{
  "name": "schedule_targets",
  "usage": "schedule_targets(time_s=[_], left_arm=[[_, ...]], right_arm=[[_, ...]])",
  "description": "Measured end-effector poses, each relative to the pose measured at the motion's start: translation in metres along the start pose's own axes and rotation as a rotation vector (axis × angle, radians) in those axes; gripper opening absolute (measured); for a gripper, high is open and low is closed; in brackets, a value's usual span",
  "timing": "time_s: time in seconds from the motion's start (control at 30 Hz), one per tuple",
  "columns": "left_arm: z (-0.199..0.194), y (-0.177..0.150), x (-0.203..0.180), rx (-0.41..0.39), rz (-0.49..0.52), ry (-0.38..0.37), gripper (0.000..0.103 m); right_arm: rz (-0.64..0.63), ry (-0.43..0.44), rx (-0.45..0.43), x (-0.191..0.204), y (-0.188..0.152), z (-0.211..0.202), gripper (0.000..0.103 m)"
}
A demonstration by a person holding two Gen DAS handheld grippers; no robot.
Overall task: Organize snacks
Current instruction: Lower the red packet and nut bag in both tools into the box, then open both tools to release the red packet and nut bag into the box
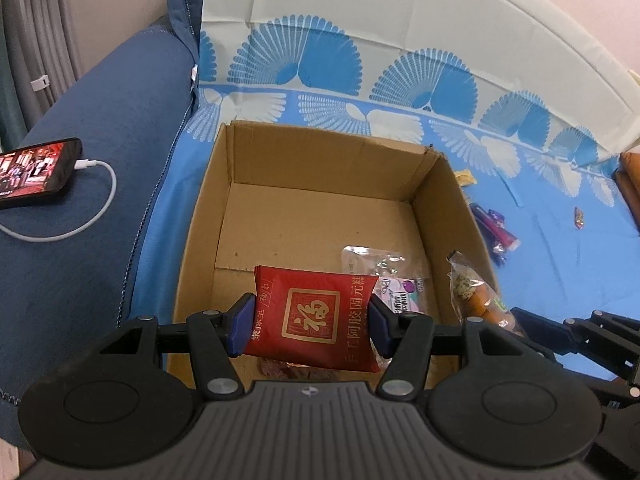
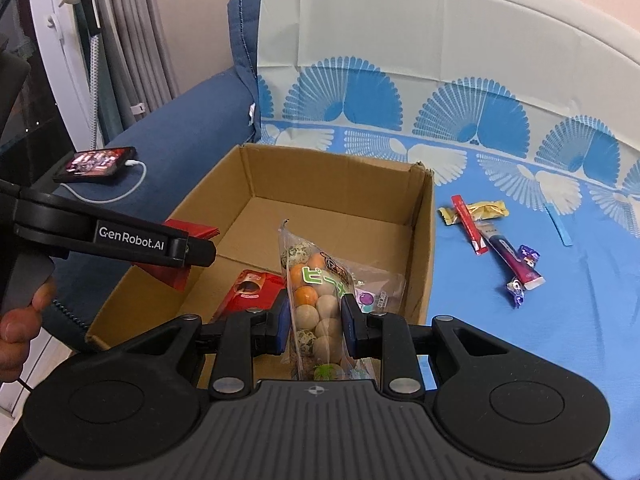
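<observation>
An open cardboard box (image 1: 452, 200) (image 2: 422, 216) stands on the blue cloth. My left gripper (image 1: 308, 326) is shut on a red square packet (image 1: 316, 320) with gold print, held over the box's near part. My right gripper (image 2: 315, 328) is shut on a clear bag of round nut snacks (image 2: 316, 304), upright over the box's near right corner; the bag (image 1: 466, 288) also shows in the left wrist view. Inside the box lie a clear packet (image 1: 376, 264), a purple-printed packet (image 2: 376, 298) and a red packet (image 2: 250, 290). The left gripper (image 2: 192, 248) and its red packet (image 2: 176, 276) show from the side.
Several snack sticks and candies (image 2: 492, 240) (image 1: 496, 228) lie on the blue cloth right of the box. A phone (image 1: 36, 174) (image 2: 96, 164) on a white cable rests on the blue sofa arm at left. A hand (image 2: 20, 320) holds the left gripper's handle.
</observation>
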State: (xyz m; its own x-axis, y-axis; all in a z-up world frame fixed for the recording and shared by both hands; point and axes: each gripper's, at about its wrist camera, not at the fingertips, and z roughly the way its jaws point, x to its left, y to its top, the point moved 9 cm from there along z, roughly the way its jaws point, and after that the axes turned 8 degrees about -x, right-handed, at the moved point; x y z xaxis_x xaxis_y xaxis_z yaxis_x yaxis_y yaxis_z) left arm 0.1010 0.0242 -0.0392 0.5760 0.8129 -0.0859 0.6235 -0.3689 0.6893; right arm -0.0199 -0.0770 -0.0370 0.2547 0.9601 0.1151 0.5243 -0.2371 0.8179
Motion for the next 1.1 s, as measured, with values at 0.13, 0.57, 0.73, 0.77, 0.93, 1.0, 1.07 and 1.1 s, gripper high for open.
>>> schedule_targets(time_s=[0.13,0.57,0.73,0.77,0.93,1.0,1.07,1.1], left_arm=[[0.013,0.000,0.001,0.014,0.012,0.011,0.064],[0.028,0.005,0.024,0.003,-0.022,0.122,0.103],[0.010,-0.015,0.032,0.057,-0.042,0.119,0.103],[0.004,-0.020,0.032,0.062,-0.045,0.120,0.103],[-0.032,-0.051,0.029,0.099,-0.067,0.124,0.103],[-0.048,-0.061,0.027,0.097,-0.076,0.126,0.103],[-0.061,-0.068,0.023,0.085,-0.070,0.125,0.103],[-0.068,-0.070,0.021,0.077,-0.061,0.128,0.103]], right_arm=[[0.003,-0.010,0.006,-0.002,0.001,0.014,0.028],[0.039,-0.048,-0.005,-0.007,0.012,0.042,0.062],[0.056,-0.017,0.029,-0.002,0.002,0.024,0.063],[0.061,-0.013,0.037,-0.001,-0.002,0.019,0.064],[0.095,-0.014,0.063,0.005,-0.018,-0.015,0.077],[0.101,-0.010,0.063,0.009,-0.022,-0.028,0.081],[0.094,-0.002,0.060,0.014,-0.026,-0.042,0.084],[0.087,-0.002,0.056,0.018,-0.029,-0.049,0.084]])
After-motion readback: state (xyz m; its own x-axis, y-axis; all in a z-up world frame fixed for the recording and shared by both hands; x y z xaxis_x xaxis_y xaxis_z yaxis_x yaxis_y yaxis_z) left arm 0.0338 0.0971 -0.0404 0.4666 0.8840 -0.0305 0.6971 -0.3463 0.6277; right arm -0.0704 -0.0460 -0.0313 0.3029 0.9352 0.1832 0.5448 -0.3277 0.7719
